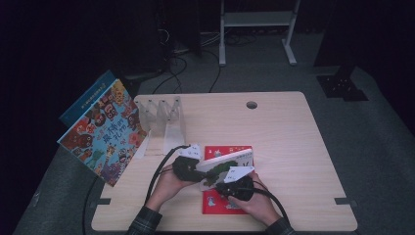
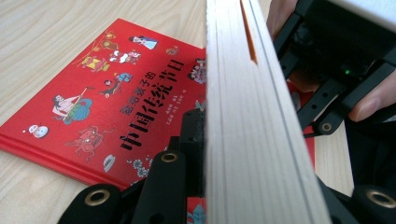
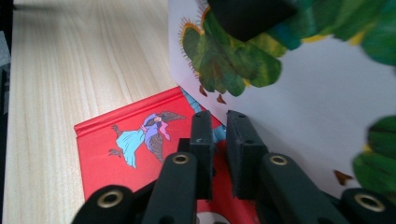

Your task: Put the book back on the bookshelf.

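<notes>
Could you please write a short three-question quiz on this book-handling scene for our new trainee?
1. Which gripper clamps the white book by its page edge?
2. True or false: the red book lies flat on the table.
3. What stands near the table's far left corner?

Key:
1. The left gripper; the right gripper has nothing between its nearly closed jaws.
2. True.
3. A clear rack, with a colourful book leaning beside it.

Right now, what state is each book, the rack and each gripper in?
White book: lifted on edge, tilted above the red book.
Red book: closed, flat on the table.
Colourful book: leaning against the clear rack.
Left gripper: shut on white book.
Right gripper: slightly open, holding nothing.
</notes>
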Action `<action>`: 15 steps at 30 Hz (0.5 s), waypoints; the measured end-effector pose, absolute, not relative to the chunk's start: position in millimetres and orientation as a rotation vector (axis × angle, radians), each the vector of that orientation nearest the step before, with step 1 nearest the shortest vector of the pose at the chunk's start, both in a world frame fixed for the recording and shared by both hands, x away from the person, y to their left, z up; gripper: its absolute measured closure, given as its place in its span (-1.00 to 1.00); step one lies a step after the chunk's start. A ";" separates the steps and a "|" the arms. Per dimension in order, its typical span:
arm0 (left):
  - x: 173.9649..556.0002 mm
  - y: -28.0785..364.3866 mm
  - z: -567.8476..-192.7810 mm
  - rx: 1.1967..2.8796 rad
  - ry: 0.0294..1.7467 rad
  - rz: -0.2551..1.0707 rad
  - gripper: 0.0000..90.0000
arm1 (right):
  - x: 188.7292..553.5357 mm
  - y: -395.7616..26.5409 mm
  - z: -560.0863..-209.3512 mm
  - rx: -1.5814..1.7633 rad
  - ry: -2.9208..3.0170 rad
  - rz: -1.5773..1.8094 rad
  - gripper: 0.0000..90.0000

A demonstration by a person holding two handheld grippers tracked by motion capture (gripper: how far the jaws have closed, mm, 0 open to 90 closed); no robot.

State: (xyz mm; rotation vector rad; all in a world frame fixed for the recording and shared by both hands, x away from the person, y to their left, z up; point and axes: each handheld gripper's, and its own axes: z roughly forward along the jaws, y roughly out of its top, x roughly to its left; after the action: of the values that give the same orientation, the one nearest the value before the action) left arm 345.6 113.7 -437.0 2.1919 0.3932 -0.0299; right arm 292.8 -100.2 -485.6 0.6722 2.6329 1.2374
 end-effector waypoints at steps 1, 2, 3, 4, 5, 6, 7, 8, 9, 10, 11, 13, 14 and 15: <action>345.4 113.6 -436.7 2.186 0.393 -0.018 0.67 | 292.4 -102.2 -484.0 0.680 2.627 1.245 0.72; 345.6 113.8 -436.3 2.181 0.395 -0.015 0.67 | 292.6 -104.9 -482.4 0.677 2.618 1.250 0.70; 345.7 114.3 -435.4 2.178 0.400 -0.011 0.67 | 292.5 -106.9 -481.2 0.684 2.612 1.255 0.69; 345.6 115.5 -434.3 2.169 0.409 -0.005 0.67 | 292.6 -110.0 -479.8 0.689 2.603 1.256 0.67; 345.6 116.6 -433.2 2.166 0.416 0.001 0.67 | 292.7 -114.0 -478.7 0.696 2.592 1.258 0.65; 345.5 117.6 -432.5 2.161 0.420 0.006 0.67 | 292.9 -117.7 -477.9 0.700 2.585 1.257 0.63; 345.2 119.3 -430.8 2.157 0.432 0.016 0.67 | 292.9 -120.6 -477.3 0.711 2.579 1.258 0.61; 345.4 120.9 -429.5 2.154 0.439 0.026 0.67 | 293.4 -126.1 -476.7 0.716 2.566 1.263 0.58; 345.7 122.8 -428.3 2.152 0.444 0.034 0.67 | 293.9 -131.3 -476.1 0.724 2.556 1.266 0.56; 345.9 125.0 -427.2 2.150 0.449 0.042 0.67 | 294.4 -136.8 -475.2 0.742 2.545 1.279 0.54; 346.3 127.2 -426.3 2.146 0.457 0.046 0.67 | 295.0 -143.0 -474.1 0.762 2.530 1.290 0.52; 346.8 131.3 -424.5 2.134 0.471 0.049 0.67 | 296.2 -154.4 -471.6 0.798 2.495 1.293 0.46; 346.9 133.7 -423.4 2.130 0.475 0.053 0.67 | 297.4 -161.3 -470.4 0.825 2.477 1.295 0.42; 346.9 135.9 -422.1 2.126 0.479 0.057 0.67 | 298.9 -168.5 -469.4 0.852 2.455 1.292 0.38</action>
State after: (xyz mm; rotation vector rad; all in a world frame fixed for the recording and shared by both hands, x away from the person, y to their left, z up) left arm 346.9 135.9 -422.1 2.1256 0.4791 0.0565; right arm 298.9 -168.5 -469.4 0.8517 2.4549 1.2921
